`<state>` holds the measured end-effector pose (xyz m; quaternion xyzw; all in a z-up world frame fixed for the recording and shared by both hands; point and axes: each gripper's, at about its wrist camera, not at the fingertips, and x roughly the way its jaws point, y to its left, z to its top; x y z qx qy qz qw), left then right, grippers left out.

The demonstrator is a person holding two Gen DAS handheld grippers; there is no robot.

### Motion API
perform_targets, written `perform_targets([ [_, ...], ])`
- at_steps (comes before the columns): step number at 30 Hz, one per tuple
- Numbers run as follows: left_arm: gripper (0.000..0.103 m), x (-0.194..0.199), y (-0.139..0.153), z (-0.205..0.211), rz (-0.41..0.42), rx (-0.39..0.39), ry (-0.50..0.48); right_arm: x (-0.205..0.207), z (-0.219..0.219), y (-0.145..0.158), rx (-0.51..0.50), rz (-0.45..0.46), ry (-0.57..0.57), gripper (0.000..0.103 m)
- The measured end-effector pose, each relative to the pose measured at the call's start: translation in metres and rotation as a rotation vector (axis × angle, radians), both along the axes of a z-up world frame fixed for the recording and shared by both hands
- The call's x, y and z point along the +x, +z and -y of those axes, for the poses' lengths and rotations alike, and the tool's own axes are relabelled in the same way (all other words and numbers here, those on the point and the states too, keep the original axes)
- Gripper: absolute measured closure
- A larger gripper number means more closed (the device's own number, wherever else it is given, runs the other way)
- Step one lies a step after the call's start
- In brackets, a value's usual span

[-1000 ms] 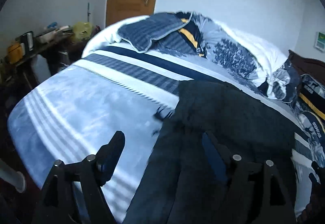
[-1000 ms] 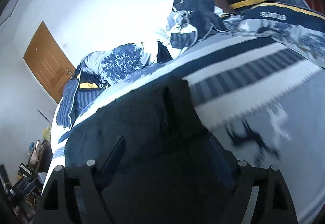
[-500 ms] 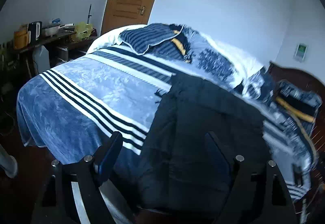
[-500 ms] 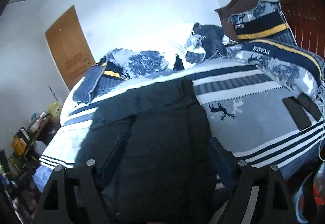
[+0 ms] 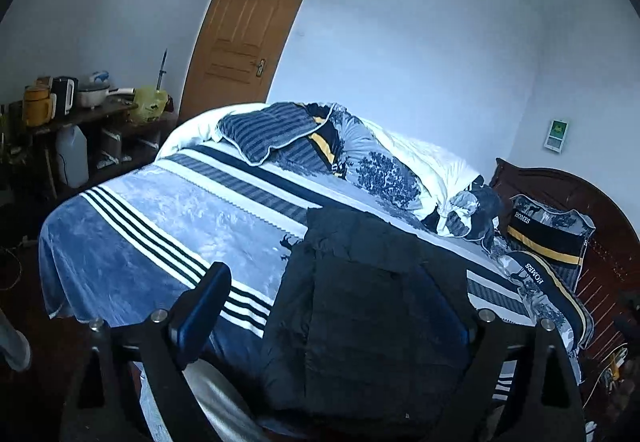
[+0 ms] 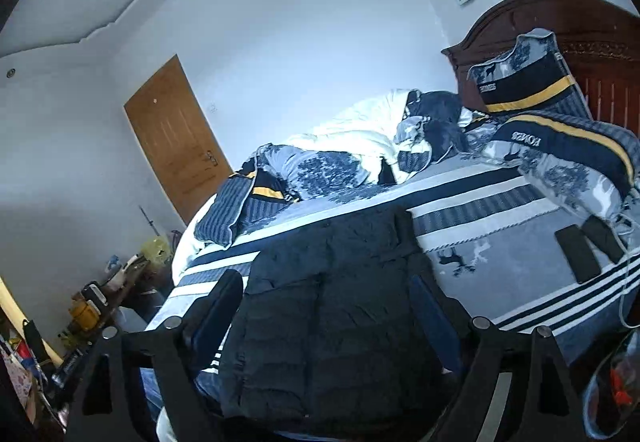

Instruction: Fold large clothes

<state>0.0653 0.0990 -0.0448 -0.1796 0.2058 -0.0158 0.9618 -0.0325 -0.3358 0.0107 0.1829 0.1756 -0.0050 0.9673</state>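
jacket: your dark puffer jacket lies flat on the bed, hanging off the near edge at 6 o'clock
left gripper: fingers wide, just been opening, gripping nothing
right gripper: fingers wide too, holding nothing
step: looks like you're between folds, both hands off the jacket
next: probably go back in, grab the 6 o'clock hem, fold toward 12

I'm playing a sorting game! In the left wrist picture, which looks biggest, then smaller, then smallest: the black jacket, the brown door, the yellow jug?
1. Black jacket: looks biggest, but it lies closest to the camera, which makes it look bigger.
2. Brown door: far off, so really it may be the larger one.
3. Yellow jug: clearly smallest.
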Motion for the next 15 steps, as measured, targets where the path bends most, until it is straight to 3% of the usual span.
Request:
perform_targets([
  [2,0.01,0.016,-0.014,0.001,-0.061,-0.002,0.012,0.007,-0.001,-0.009,-0.044,-0.025,-0.014,0.015],
  [5,0.01,0.039,-0.043,0.008,-0.153,-0.01,-0.02,0.03,0.005,-0.037,-0.014,-0.094,-0.003,0.015],
  [11,0.01,0.099,-0.136,0.039,-0.421,0.075,-0.051,0.088,0.019,-0.137,0.056,-0.306,0.01,0.015],
  [15,0.01,0.119,-0.178,0.056,-0.496,0.146,-0.071,0.122,0.027,-0.195,0.071,-0.429,0.038,0.016],
])
